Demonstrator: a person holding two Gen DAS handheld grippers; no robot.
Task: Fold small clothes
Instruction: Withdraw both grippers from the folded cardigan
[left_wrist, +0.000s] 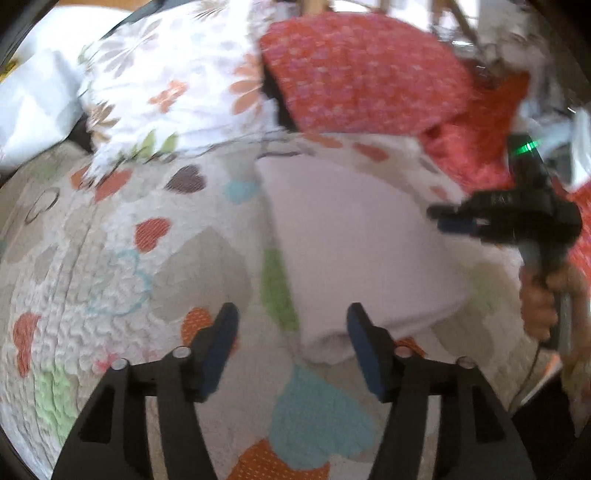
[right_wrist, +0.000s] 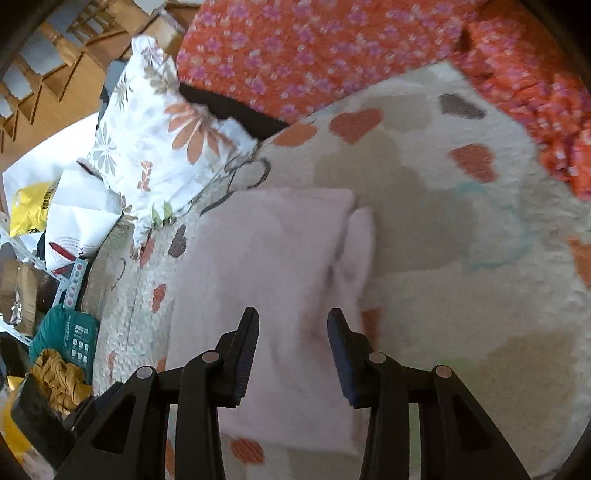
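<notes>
Left gripper: jaws wide apart, empty, poised at near rolled edge of pale pink folded garment.
Garment: flat on heart-print quilt, mid-bed.
Right gripper: open, empty, above garment.
Next fold: likely pinch near edge, both layers, lift low.
Room: floral pillow far left; orange blanket beyond; quilt free to the right.

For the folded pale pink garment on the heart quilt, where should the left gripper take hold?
Probably the thick rolled fold edge of the pink garment, from the near side, low along the quilt. That edge bulges just ahead of the open left gripper, giving its fingers layers to pinch.
</notes>
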